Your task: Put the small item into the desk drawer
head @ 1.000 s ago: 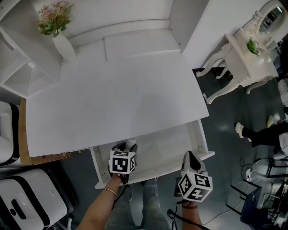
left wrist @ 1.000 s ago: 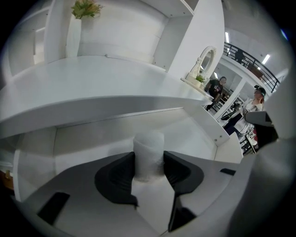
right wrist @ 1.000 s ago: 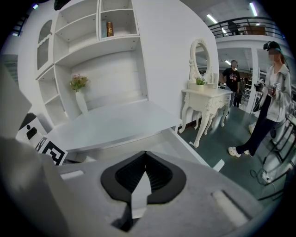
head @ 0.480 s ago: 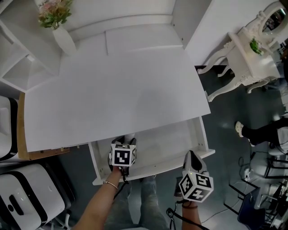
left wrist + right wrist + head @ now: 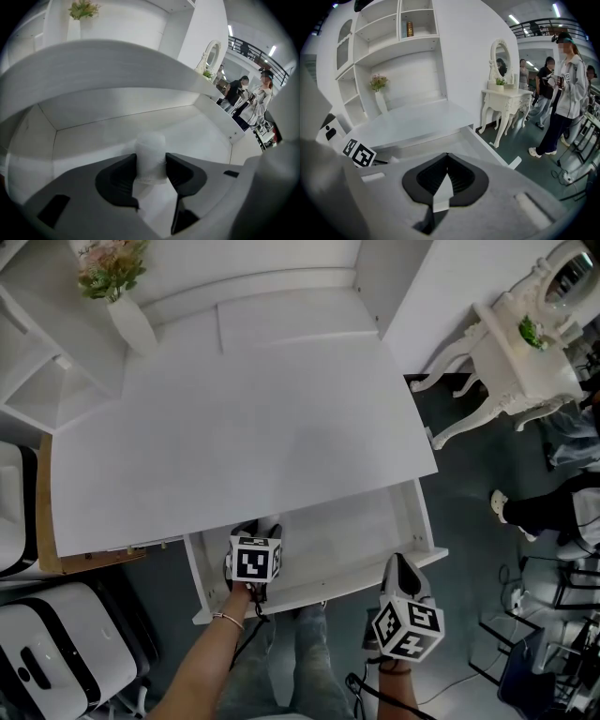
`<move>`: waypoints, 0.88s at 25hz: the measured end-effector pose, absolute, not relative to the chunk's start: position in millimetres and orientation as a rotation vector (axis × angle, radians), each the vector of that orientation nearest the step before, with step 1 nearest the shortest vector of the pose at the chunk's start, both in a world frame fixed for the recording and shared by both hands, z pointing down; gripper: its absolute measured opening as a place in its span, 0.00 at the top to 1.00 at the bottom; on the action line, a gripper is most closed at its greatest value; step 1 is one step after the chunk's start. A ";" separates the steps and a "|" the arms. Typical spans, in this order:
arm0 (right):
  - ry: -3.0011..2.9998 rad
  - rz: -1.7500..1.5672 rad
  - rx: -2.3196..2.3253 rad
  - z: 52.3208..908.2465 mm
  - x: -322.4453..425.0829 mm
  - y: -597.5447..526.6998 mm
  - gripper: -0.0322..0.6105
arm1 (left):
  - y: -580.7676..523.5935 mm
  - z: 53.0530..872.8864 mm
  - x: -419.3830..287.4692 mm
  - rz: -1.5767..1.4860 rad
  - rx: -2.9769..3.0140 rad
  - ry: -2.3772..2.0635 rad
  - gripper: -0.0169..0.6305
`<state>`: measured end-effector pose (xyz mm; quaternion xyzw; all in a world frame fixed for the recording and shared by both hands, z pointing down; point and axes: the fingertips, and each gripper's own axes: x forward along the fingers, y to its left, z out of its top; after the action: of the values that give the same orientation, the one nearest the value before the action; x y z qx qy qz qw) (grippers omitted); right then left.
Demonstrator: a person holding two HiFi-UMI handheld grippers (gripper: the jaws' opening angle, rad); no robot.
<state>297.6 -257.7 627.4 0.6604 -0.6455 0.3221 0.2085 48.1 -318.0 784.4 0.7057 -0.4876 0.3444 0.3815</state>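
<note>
White desk (image 5: 244, 423), open drawer (image 5: 361, 538), dark floor (image 5: 469, 498)

A white bench (image 5: 244, 427) fills the head view, its broad top bare but for a white vase (image 5: 131, 326) of pink flowers (image 5: 112, 273) standing upright at the back left corner. Under the front edge a white drawer (image 5: 375, 526) stands pulled out, its floor mostly bare. A small white item (image 5: 151, 157) stands upright in the drawer's left part; whether it rests on the drawer floor cannot be told. A wood-coloured board (image 5: 45, 512) runs along the bench's left side. To the right, the dark floor (image 5: 469, 484) carries an ornate white dressing table (image 5: 525, 367) on curved legs, just beside the bench's back right corner.
</note>
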 end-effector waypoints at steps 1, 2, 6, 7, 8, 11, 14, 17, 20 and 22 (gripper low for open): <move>-1.797 0.897 1.839 627.4 297.7 -257.7 0.94 | -318.6 784.4 47.9 0.882 1.802 -1.248 0.68; -1.798 0.898 1.839 627.4 297.8 -257.7 0.94 | -319.3 784.4 48.0 0.886 1.803 -1.252 0.68; -1.818 0.894 1.835 627.8 299.1 -258.3 0.94 | -321.0 783.6 49.5 0.893 1.813 -1.260 0.66; -1.823 0.893 1.835 627.6 298.9 -258.5 0.94 | -320.2 783.1 48.9 0.888 1.810 -1.261 0.66; -1.826 0.893 1.836 627.3 298.4 -258.7 0.94 | -319.0 782.3 48.2 0.882 1.806 -1.259 0.65; -1.828 0.897 1.838 625.8 296.9 -259.0 0.94 | -317.0 777.6 47.9 0.868 1.815 -1.251 0.63; -1.839 0.898 1.832 624.7 295.3 -259.1 0.94 | -315.0 771.2 47.5 0.871 1.829 -1.247 0.63; -1.847 0.898 1.833 622.7 294.0 -258.3 0.94 | -311.1 763.5 46.9 0.880 1.841 -1.239 0.63; -1.846 0.898 1.847 617.0 292.1 -257.5 0.94 | -309.4 749.1 47.0 0.893 1.879 -1.234 0.63; -1.848 0.896 1.854 611.7 290.1 -257.1 0.94 | -307.8 737.2 47.9 0.892 1.906 -1.229 0.63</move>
<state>290.1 -257.1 611.7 0.6583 -0.6562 0.3183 0.1862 47.9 -307.8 737.2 0.7341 -0.4734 0.3435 0.3449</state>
